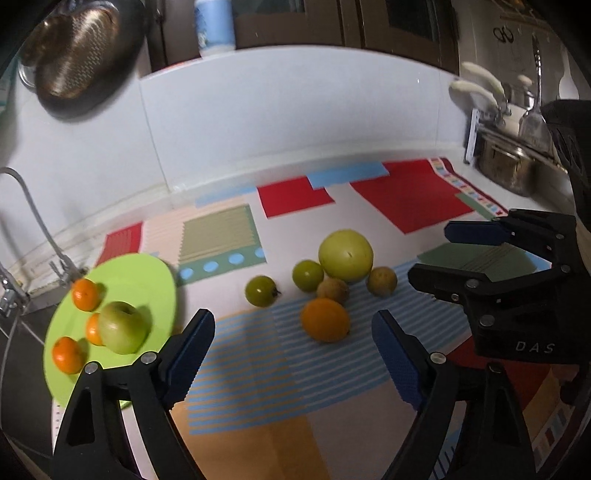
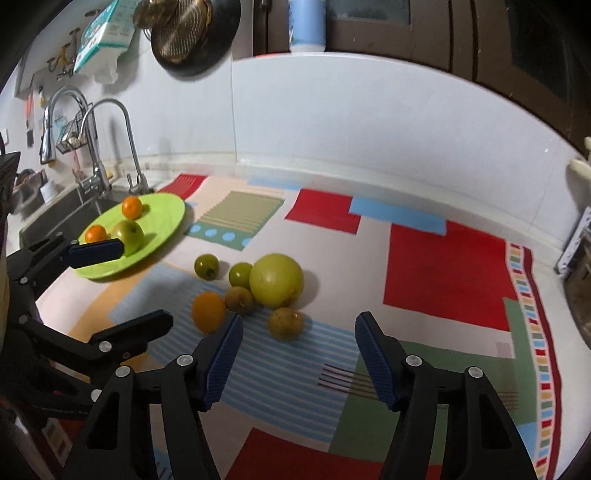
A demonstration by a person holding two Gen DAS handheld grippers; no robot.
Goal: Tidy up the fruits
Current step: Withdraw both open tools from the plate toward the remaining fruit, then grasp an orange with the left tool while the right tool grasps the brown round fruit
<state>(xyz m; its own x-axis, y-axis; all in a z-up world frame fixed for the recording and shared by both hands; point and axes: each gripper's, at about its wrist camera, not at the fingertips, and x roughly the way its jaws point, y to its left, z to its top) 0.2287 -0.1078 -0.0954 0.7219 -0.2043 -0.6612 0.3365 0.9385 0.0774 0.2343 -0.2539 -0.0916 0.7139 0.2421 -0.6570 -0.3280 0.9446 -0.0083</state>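
A lime green plate (image 1: pixel 147 280) (image 2: pixel 166 210) at the left holds three small oranges (image 1: pixel 85 294) and a green apple (image 1: pixel 123 326) (image 2: pixel 128 233). On the patterned mat lie a large yellow-green fruit (image 1: pixel 345 254) (image 2: pixel 276 279), two small green fruits (image 1: pixel 261 290) (image 1: pixel 307 275), an orange (image 1: pixel 325 319) (image 2: pixel 208 311) and two brownish fruits (image 1: pixel 381 281) (image 2: pixel 285 324). My left gripper (image 1: pixel 293 328) is open and empty, just short of the orange. My right gripper (image 2: pixel 297 330) is open and empty, its jaws either side of a brownish fruit; it also shows in the left wrist view (image 1: pixel 432 251).
A sink with taps (image 2: pixel 110 147) lies left of the plate. A metal pot (image 1: pixel 509 166) and utensils stand at the right. A strainer (image 2: pixel 181 29) hangs on the white backsplash. The colourful mat (image 2: pixel 443 273) covers the counter.
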